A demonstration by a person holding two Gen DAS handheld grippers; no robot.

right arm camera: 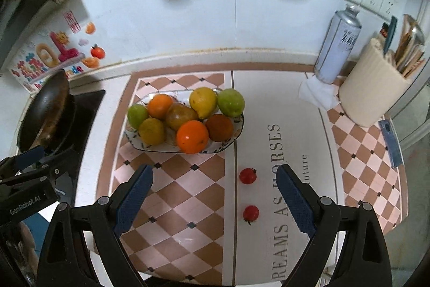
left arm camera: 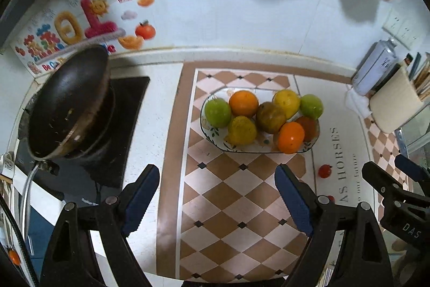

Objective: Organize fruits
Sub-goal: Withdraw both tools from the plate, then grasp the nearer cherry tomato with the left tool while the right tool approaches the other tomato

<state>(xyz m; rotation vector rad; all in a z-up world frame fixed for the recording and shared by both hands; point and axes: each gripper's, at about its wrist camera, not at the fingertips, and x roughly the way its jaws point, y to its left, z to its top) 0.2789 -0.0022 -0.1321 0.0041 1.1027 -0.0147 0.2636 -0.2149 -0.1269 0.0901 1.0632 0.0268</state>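
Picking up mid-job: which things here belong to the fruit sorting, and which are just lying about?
For the job:
- plate piled with fruit
- near tomato
- far tomato
- right gripper and left gripper, both open

Just lying about:
- wok
- spray can
- utensil holder

Glossy glazed ceramic dish (right arm camera: 236, 131), shiny smooth-skinned oranges (right arm camera: 192, 137), matt checkered mat (right arm camera: 188, 195), metal spray can (right arm camera: 338, 45).

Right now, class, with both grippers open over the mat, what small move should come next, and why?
Probably lower the right gripper onto the nearer cherry tomato. It and a second tomato lie loose on the mat, outside the fruit plate, between that gripper's open fingers.
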